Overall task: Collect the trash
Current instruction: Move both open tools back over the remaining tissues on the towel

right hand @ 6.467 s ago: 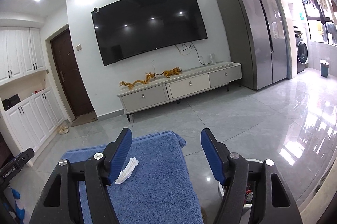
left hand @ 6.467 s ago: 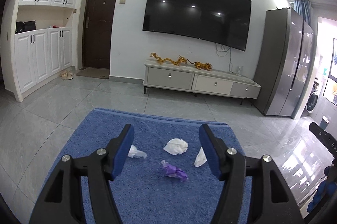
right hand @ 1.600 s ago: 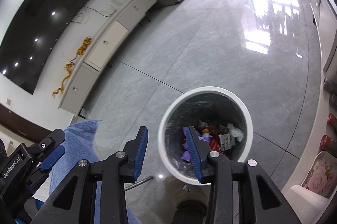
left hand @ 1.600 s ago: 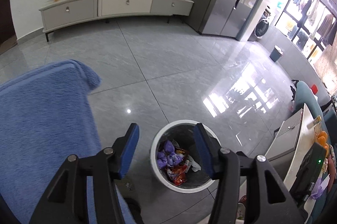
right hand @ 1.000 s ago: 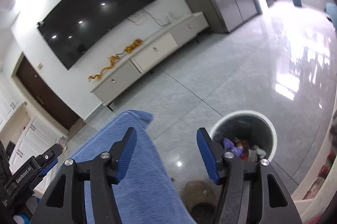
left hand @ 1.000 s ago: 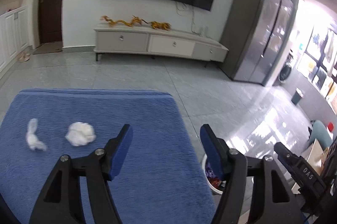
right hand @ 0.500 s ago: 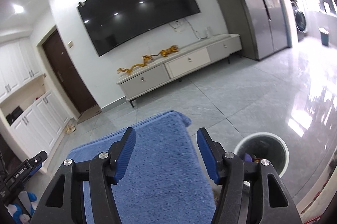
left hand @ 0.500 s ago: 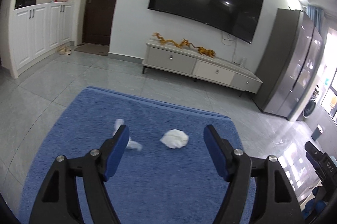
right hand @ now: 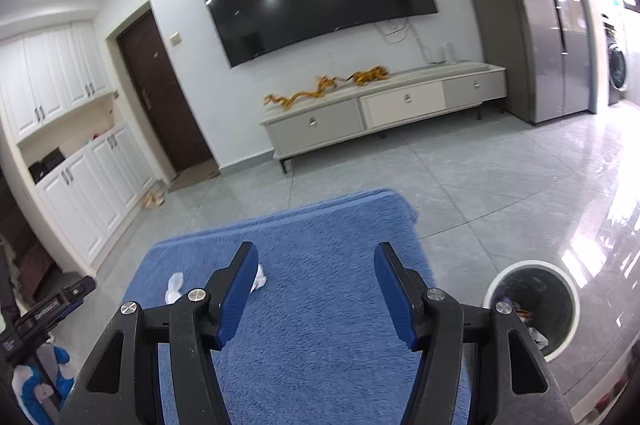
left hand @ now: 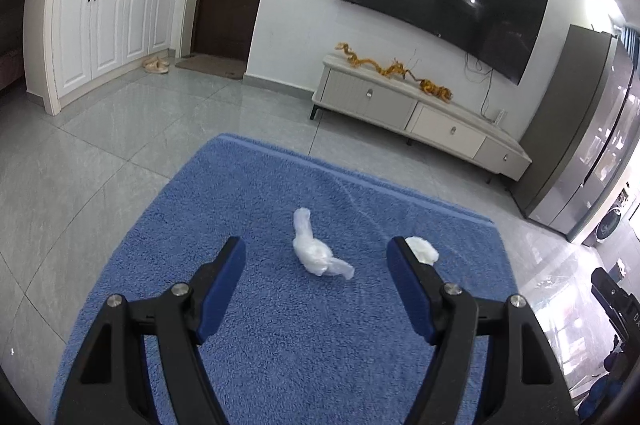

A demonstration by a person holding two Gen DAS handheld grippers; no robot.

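Your left gripper (left hand: 316, 257): jaws wide, empty, over the blue towel (left hand: 248, 209). A twisted white wrapper (left hand: 314, 251) lies between its fingers, untouched. A white tissue wad (left hand: 422, 249) sits just right. Your right gripper (right hand: 316, 263): parted, empty. Trash bin (right hand: 570, 291): on the floor, right of the towel.

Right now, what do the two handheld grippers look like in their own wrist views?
Both match. The left gripper and right gripper each have black, angular plastic arms with triangular cut-outs, silver screw heads at the joints, and two fingers faced with blue pads. No cables show. White lettering sits on the left gripper's body at the right view's edge, too small to read.
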